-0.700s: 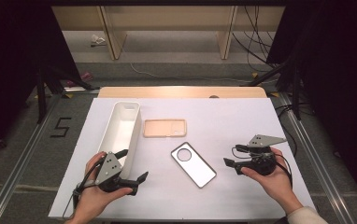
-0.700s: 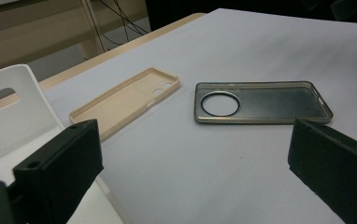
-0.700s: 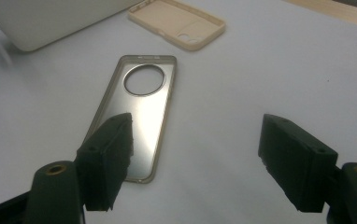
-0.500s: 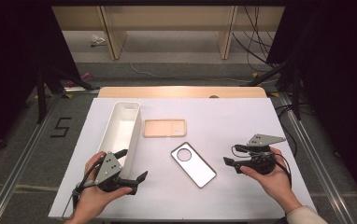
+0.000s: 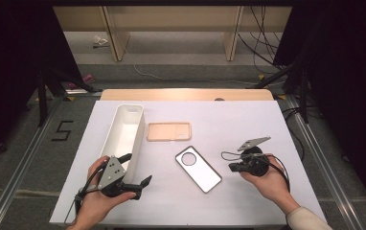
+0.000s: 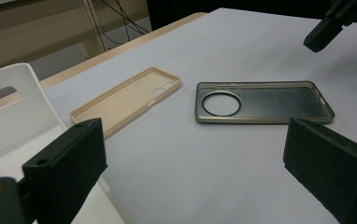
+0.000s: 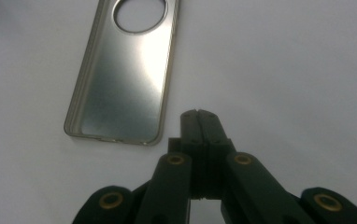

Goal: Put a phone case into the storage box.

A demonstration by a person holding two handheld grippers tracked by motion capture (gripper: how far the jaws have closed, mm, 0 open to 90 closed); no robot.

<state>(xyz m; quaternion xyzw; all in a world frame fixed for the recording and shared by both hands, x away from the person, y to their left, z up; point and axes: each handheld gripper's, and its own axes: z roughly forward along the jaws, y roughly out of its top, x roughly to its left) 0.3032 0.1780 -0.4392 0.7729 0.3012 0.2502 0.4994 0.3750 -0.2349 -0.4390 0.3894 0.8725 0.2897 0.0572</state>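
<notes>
White bin (image 5: 123, 132): left of dark phone case (image 5: 198, 169). Left gripper (image 5: 138, 184): beside the bin's near end, jaws wide apart, empty. Tan phone case (image 5: 168, 131): just beyond the dark case. Right gripper (image 5: 232, 166): right of it, jaws pressed together, empty.

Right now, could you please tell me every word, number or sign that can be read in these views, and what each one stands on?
"5": a black figure on the grey floor, left of the table.
No print can be made out on the beige phone case, the dark phone case or the white bin.
</notes>
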